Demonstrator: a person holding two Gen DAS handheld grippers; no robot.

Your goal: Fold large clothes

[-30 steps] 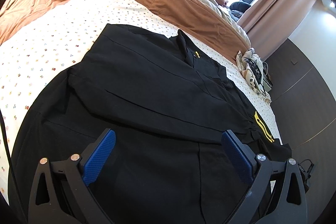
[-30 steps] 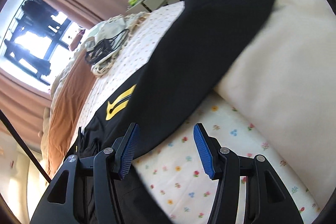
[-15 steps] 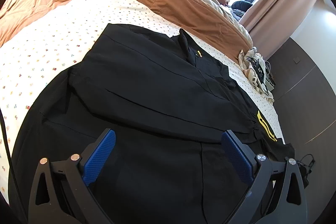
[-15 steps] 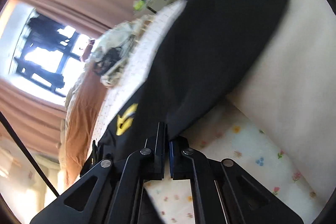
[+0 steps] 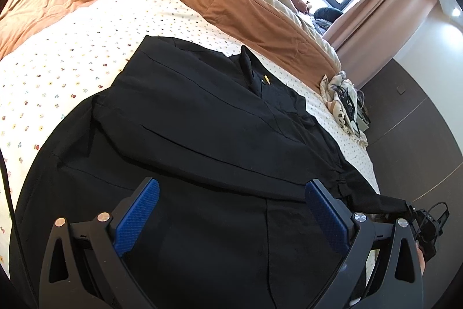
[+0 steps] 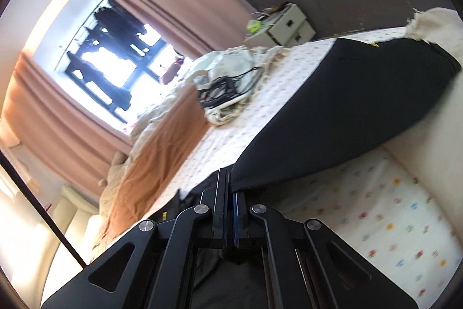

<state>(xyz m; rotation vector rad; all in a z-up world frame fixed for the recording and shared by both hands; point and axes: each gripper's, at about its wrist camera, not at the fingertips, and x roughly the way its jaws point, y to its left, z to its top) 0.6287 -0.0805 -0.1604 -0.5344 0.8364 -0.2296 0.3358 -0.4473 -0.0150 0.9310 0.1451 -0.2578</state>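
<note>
A large black garment (image 5: 202,141) with small yellow marks lies spread on the flowered bed sheet (image 5: 72,54). My left gripper (image 5: 231,207) is open and hovers just above its near part, its blue pads wide apart. My right gripper (image 6: 230,193) is shut on an edge of the black garment (image 6: 332,120) and holds that part lifted off the sheet, stretched toward a cream pillow (image 6: 434,25). In the left wrist view the right gripper shows at the far right edge, holding the stretched fabric.
An orange-brown quilt (image 5: 246,7) lies bunched along the bed's far side. A cream cloth with black cables (image 6: 228,89) sits near the bed edge; it also shows in the left wrist view (image 5: 344,103). A white nightstand (image 6: 286,25), curtains and a window stand beyond.
My right gripper closed on the garment's edge and lifted it, pulling the fabric taut. My left gripper stayed open and barely moved.
</note>
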